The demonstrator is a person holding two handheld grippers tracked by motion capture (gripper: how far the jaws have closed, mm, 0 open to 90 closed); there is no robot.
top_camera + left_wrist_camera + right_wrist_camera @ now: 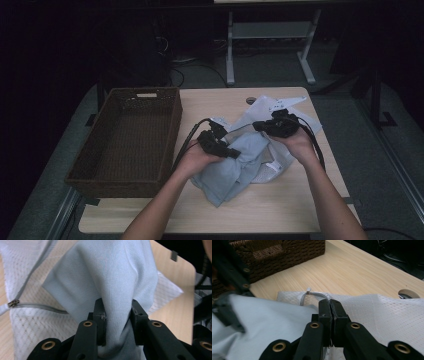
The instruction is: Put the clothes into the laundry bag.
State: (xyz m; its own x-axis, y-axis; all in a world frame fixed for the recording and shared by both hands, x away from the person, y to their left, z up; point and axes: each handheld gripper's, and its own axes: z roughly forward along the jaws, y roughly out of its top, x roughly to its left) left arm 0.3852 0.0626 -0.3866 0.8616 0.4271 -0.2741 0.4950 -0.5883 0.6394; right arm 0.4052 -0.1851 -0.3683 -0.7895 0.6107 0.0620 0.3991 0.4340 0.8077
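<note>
High view: no writing legible on the pale blue garment (235, 165).

Dim lab, bare work table (280, 210), floor cables (192, 67)

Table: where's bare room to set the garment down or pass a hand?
Free: the near strip of the table in front of the light blue garment, the far strip beyond it, and the wicker basket's floor. Crowded: the middle, where the left gripper and right gripper pinch the cloth.
</note>
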